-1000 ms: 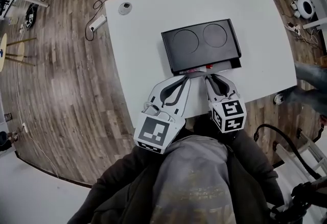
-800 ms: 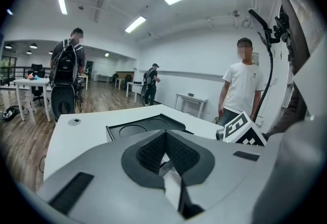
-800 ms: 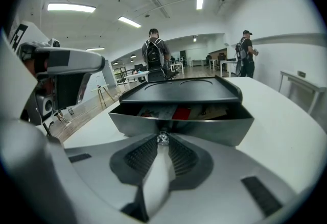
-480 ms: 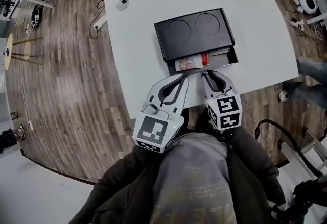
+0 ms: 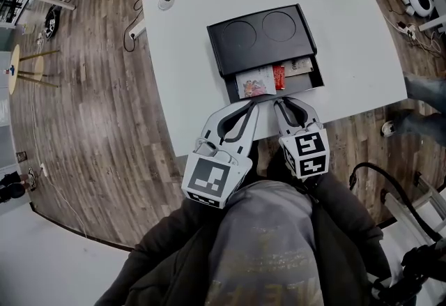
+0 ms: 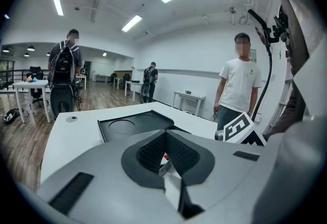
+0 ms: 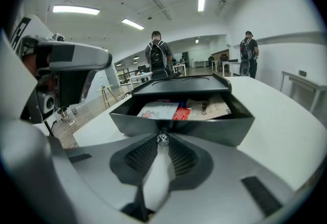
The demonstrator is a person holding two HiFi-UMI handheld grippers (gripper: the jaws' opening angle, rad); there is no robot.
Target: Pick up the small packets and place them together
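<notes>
the right gripper (image 7: 162, 137) has its jaws clamped on the small shiny knob (image 7: 162, 139) at the front of the drawer (image 7: 214, 128), which stands partly open out of the black box (image 5: 258, 36). the left gripper (image 5: 254, 104) hangs just beside it with jaws together and nothing between them.

the packets lie flat inside the drawer: a white and pink packet (image 5: 255, 81) on the left, a red packet (image 5: 279, 77) touching it in the middle, and a beige packet (image 5: 300, 66) toward the right, partly under the box's top.

likely trouble:
- nothing braces the box, so a further pull on the knob could drag the whole box toward the near edge of the bench (image 5: 362, 33) instead of opening the drawer.
- the knob is small and smooth-looking; it could slip out of the jaws.
- pulled too far, the drawer could come free and spill.
- the packets are thin, flat and touching, so jaws could pinch two at once or skate off one, and the drawer walls leave little room to come in at an angle.

writing: the beige packet carries dark print and the white one a picture, but neither is legible. the cubes (image 5: 307, 153) show only black-and-white square markers, no words.
</notes>
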